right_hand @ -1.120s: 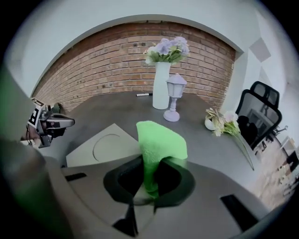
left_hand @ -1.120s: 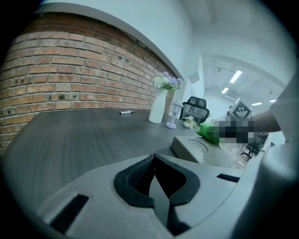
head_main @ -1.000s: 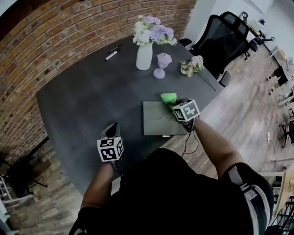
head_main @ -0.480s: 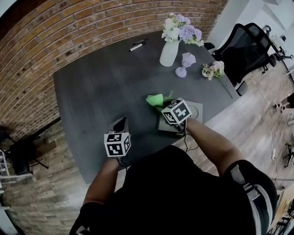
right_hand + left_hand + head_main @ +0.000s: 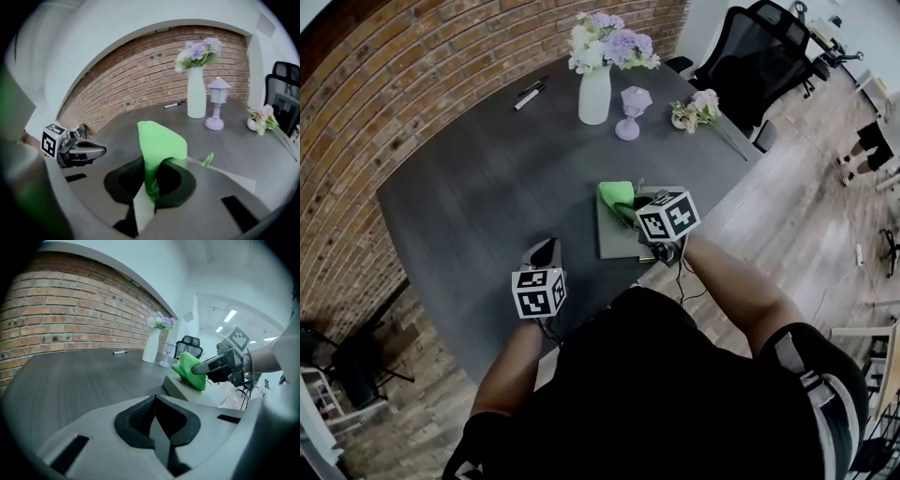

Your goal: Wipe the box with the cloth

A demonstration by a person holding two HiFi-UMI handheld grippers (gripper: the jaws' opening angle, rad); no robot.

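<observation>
The right gripper (image 5: 630, 201) is clamping the green cloth (image 5: 616, 193) between its jaws. The cloth is now sitting at the far left corner of the box (image 5: 617, 242), having slid there from nearer the middle of the far edge a second ago. The left gripper (image 5: 543, 254) is staying where it was, left of the box over the surface (image 5: 478, 187), its jaws pressed together with nothing between them. The cloth is looking soft, fuzzy and bunched into a fold. The box is flat, rectangular and matte grey. The surface is dark, with a streaky wood grain.
</observation>
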